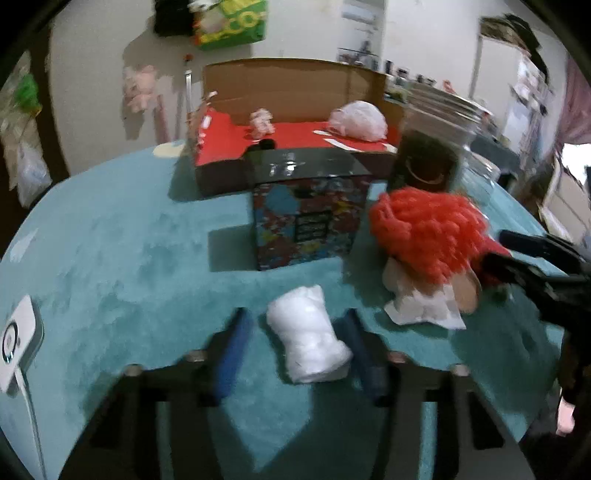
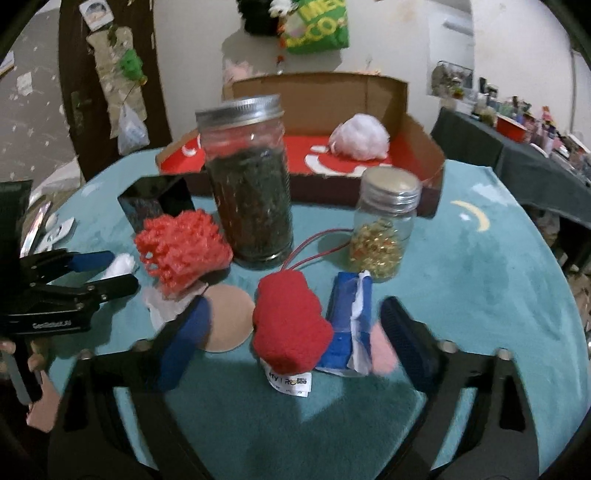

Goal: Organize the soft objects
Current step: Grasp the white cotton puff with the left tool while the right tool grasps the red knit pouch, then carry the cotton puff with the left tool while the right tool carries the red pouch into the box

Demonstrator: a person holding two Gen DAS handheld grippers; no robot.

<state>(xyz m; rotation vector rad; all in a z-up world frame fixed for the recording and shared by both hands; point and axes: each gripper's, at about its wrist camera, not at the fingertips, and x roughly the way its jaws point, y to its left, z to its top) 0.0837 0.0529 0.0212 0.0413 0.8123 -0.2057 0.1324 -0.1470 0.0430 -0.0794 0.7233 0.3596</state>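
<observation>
Left gripper (image 1: pixel 295 345): jaws flanking white wad (image 1: pixel 308 338), pads just beside it, contact unclear. Right gripper (image 2: pixel 295 325): jaws spread around red plush (image 2: pixel 290 325), clear of it; blue packet (image 2: pixel 345 325) alongside. Beyond: orange scrubber (image 2: pixel 181 249), tall jar (image 2: pixel 251 184), small jar (image 2: pixel 384 225), red-lined box (image 2: pixel 424 147) holding white puff (image 2: pixel 360 138). All on teal cloth (image 2: pixel 480 277).

A lived-in home room – cluttered side table (image 2: pixel 517 147), bags hung on the wall (image 2: pixel 317 26)
</observation>
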